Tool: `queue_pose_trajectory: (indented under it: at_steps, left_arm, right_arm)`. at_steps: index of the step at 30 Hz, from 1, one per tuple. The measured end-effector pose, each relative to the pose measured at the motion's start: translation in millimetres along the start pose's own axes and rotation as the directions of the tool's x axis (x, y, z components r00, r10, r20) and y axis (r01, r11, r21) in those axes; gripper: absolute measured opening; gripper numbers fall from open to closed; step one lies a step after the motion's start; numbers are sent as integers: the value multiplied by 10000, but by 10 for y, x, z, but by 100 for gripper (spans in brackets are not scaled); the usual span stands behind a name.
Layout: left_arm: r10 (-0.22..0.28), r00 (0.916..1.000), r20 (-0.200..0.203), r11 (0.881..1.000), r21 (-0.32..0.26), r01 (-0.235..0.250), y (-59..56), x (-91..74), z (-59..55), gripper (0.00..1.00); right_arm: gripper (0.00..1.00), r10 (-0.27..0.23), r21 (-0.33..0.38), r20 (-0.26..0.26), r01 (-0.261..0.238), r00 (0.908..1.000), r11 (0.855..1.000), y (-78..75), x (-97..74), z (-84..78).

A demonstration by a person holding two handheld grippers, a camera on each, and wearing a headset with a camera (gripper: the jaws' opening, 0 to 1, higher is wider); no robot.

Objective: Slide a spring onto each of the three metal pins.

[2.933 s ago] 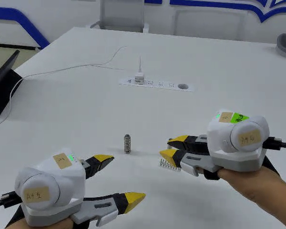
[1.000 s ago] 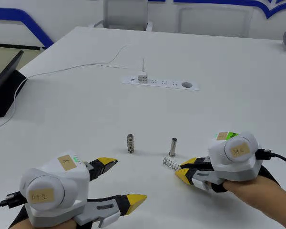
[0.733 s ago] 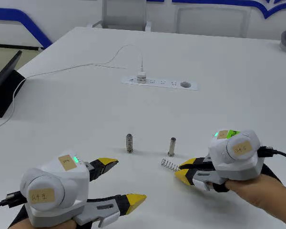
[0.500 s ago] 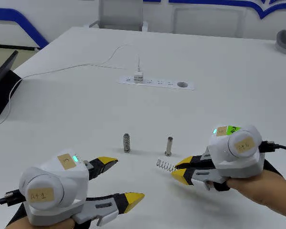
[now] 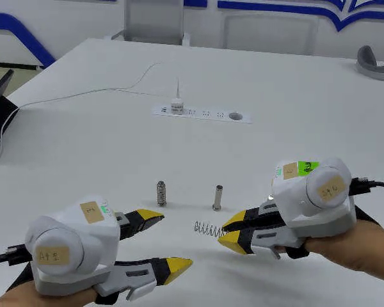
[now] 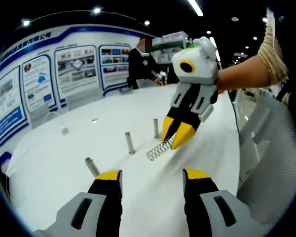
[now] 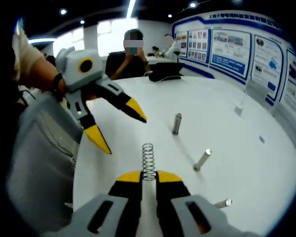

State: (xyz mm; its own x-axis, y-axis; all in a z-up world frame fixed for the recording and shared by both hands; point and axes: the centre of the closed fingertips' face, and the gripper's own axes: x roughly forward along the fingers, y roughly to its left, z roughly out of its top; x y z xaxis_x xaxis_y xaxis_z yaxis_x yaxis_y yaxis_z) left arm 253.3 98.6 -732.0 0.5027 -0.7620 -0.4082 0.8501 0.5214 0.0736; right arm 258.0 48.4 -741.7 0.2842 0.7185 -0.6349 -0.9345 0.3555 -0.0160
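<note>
So the right gripper [image 5: 227, 231] is pinched almost shut on one end of the loose spring [image 5: 205, 228]. The rest of the coil pokes out past the yellow tips, low over the white table [image 5: 83, 141], and I can't tell if it touches. The left gripper [image 5: 166, 240] is gaping wide with nothing in it.

The left pin [image 5: 160, 192] stands upright wearing a spring, with a bare pin [image 5: 217, 197] just to its right. The right gripper view shows a third pin [image 7: 222, 203], also bare.

The tan stickers [image 5: 92, 212] on both grippers have handwriting too small to read, and there's a green sticker [image 5: 305, 167] on the right one. The wall posters [image 6: 74, 69] are too blurry to read. A power strip [image 5: 195, 113] sits further back.
</note>
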Motion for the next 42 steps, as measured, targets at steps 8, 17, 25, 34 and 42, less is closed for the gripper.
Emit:
queue_pose_trajectory:
  at_steps: [8,17,25,34,42]
  left_arm:
    - [-485,9988,-121,9980,389,489,-76,64,14,44]
    - [-1063,9941,-193,9908,824,1075,-260,134,20,31]
    - [-1322,9907,-314,9827,1264,1352,-362,154,-11,18]
    - [-1370,9895,-462,9781,1515,1425,-388,178,-32,14]
    - [-1448,9883,-479,9773,1489,1504,-415,185,-33,12]
  right_arm:
    - [12,500,-356,-232,-508,9985,9981,143,-23,36]
    - [12,951,-582,-610,-987,9936,9934,272,-21,20]
    - [12,1274,-746,-899,-1343,9878,9881,372,-33,-10]
    - [12,1401,-687,-902,-1465,9860,9868,406,-108,47]
    - [12,1470,-547,-583,-1502,9874,9871,431,-147,151]
